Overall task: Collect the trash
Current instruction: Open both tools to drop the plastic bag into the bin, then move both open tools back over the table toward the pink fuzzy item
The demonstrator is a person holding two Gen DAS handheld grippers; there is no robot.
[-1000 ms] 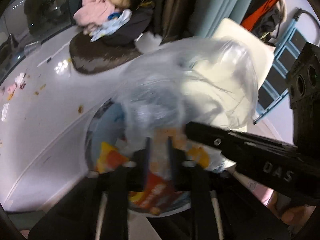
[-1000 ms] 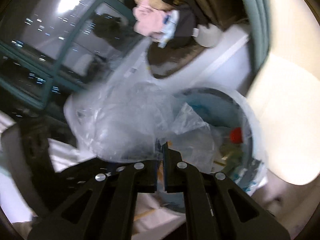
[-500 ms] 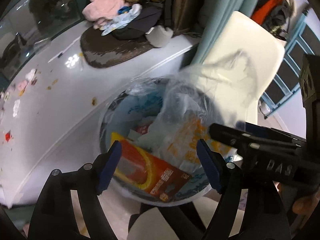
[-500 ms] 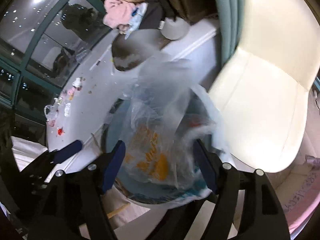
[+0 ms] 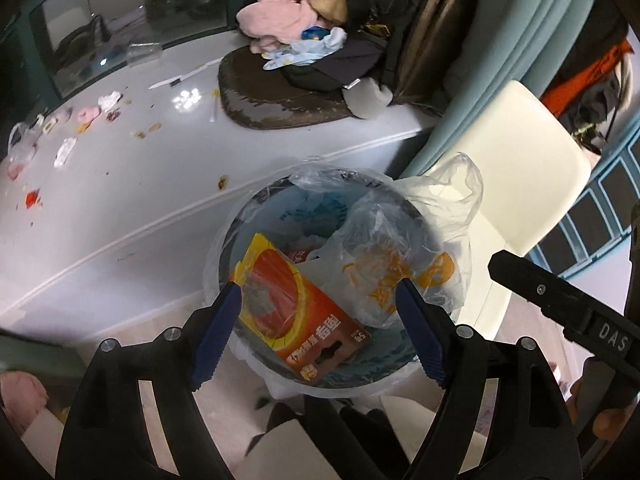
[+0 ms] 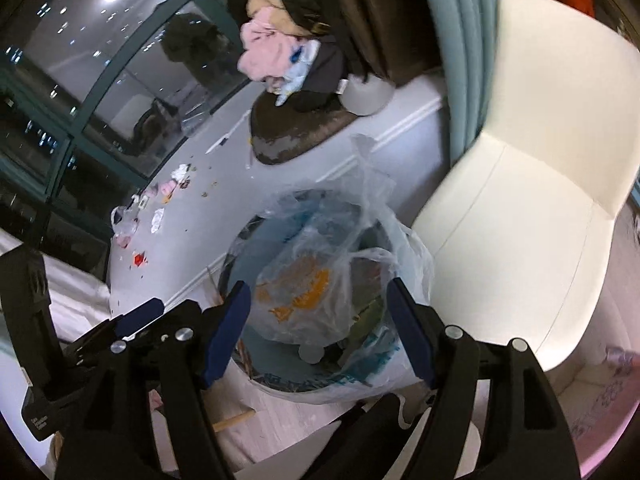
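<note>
bin: a round waste bin (image 5: 256,236) lined with a clear liner stands on the floor between the white ledge (image 5: 120,208) and the cream chair (image 5: 532,168); placed there, it takes scraps from the ledge in a short carry;
crumpled bag: a clear plastic bag with orange print (image 5: 384,256) lies on top of the bin's contents, one loose handle poking above the rim toward the chair; it rests free, touched by neither tool, which reads as a finished drop;
carton: an orange-and-yellow carton (image 5: 296,312) leans inside the bin beside the bag;
left gripper: the left gripper (image 5: 316,332) hangs above the bin, jaws spread wide with nothing between the blue pads (image 5: 216,332);
right gripper: the right gripper (image 6: 320,332) also hangs over the bin, jaws wide and empty; the bag only shows through the gap from below;
remaining trash: small wrappers and crumbs (image 5: 64,132) lie scattered on the ledge, well apart from the bin; judged, these are the next targets;
change from one second ago: both tools then pinched the bag, stretched between them above the bin; half a second ago the jaws were already apart and the bag was falling; now it has settled, and both views show the bin from further off.
</note>
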